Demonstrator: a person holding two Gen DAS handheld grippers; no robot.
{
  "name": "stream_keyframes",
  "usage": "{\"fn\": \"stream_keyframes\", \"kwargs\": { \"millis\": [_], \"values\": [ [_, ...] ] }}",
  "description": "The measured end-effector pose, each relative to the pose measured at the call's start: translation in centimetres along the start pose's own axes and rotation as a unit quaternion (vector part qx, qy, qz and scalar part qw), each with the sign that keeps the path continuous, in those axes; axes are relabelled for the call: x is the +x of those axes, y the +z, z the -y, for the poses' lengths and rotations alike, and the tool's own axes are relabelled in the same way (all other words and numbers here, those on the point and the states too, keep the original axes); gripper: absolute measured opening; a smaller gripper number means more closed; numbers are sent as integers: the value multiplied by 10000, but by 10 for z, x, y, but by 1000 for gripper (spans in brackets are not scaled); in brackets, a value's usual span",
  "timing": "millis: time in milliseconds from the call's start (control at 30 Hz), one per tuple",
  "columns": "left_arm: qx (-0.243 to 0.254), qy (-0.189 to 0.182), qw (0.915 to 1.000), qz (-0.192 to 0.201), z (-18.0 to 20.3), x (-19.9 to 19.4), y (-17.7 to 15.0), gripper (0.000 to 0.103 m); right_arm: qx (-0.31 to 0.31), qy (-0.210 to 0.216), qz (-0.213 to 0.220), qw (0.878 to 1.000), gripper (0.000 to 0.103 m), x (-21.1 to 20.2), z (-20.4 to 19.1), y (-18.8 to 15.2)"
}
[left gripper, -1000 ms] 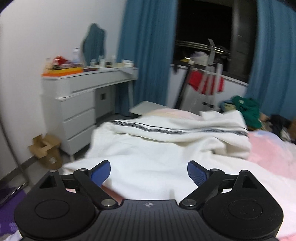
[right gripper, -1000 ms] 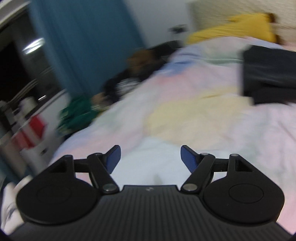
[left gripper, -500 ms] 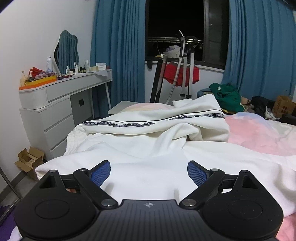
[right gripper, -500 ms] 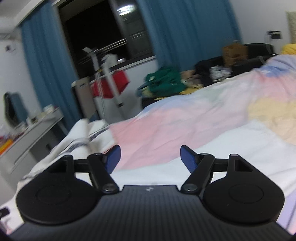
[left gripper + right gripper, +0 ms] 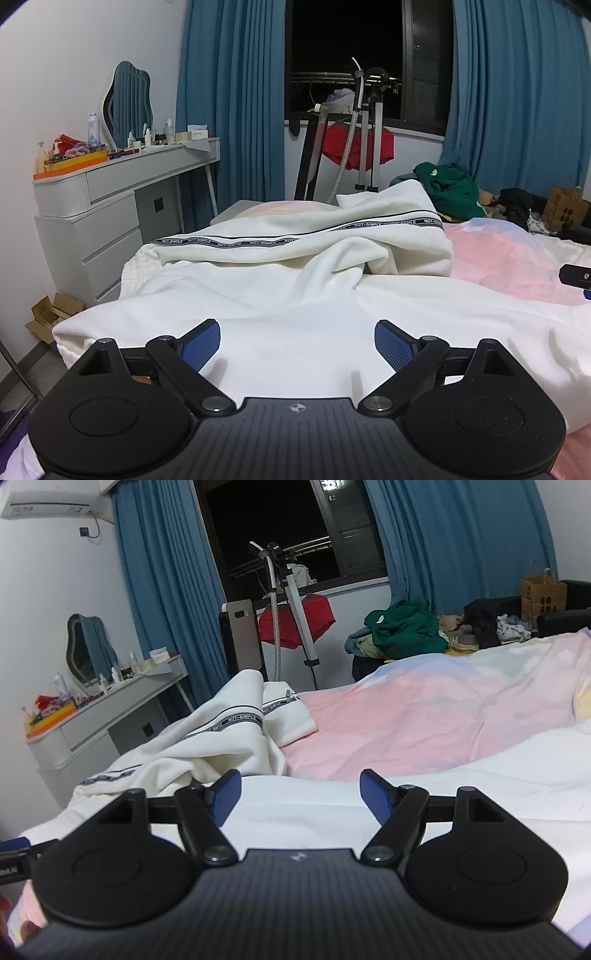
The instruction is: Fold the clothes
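Two grippers hover low over a bed, each with its blue-padded fingers spread wide and nothing between them. In the left wrist view the left gripper point(image 5: 297, 341) fills the bottom of the frame, and the white garment point(image 5: 280, 295) lies spread across the centre, directly beyond the fingers point(image 5: 201, 343). A folded-over part of the garment, edged with a black lettered stripe point(image 5: 295, 238), rises in a ridge across the middle of the frame. The pink bedsheet point(image 5: 491, 258) shows at the right, and a small piece of the other tool pokes in at the right edge.

In the right wrist view the right gripper point(image 5: 299, 794) also sits at the bottom, above a flat stretch of the white garment point(image 5: 306, 812), while the bunched, striped part lies at centre left. The pink bedsheet point(image 5: 424, 720) runs across the right half.

At the left of both views stands a grey dresser point(image 5: 110, 206) with bottles and a wavy mirror point(image 5: 127, 99) on its tabletop. Blue curtains point(image 5: 232, 99) frame a dark window at the top centre, with a garment steamer point(image 5: 291, 602) and a red cloth point(image 5: 356, 146) below it. A heap of green clothes point(image 5: 402, 631) rests at the upper right.
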State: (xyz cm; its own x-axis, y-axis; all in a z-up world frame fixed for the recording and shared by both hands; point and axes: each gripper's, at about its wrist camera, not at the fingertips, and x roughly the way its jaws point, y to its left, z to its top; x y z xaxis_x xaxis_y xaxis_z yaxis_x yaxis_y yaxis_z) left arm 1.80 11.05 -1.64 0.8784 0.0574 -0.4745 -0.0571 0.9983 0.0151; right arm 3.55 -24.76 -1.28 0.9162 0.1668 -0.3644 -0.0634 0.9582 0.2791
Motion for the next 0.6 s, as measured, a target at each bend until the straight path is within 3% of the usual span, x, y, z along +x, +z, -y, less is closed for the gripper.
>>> {"fn": "stream_keyframes", "kwargs": {
  "millis": [267, 467, 600],
  "values": [
    [-5, -269, 9995, 172, 29, 4, 25, 94, 197, 18, -25, 9998, 73, 1, 8, -1],
    [305, -479, 9976, 406, 65, 16, 51, 95, 525, 73, 47, 9986, 73, 2, 22, -4],
    [153, -596, 9973, 404, 65, 33, 45, 95, 291, -210, 268, 9990, 73, 4, 20, -8]
  ]
}}
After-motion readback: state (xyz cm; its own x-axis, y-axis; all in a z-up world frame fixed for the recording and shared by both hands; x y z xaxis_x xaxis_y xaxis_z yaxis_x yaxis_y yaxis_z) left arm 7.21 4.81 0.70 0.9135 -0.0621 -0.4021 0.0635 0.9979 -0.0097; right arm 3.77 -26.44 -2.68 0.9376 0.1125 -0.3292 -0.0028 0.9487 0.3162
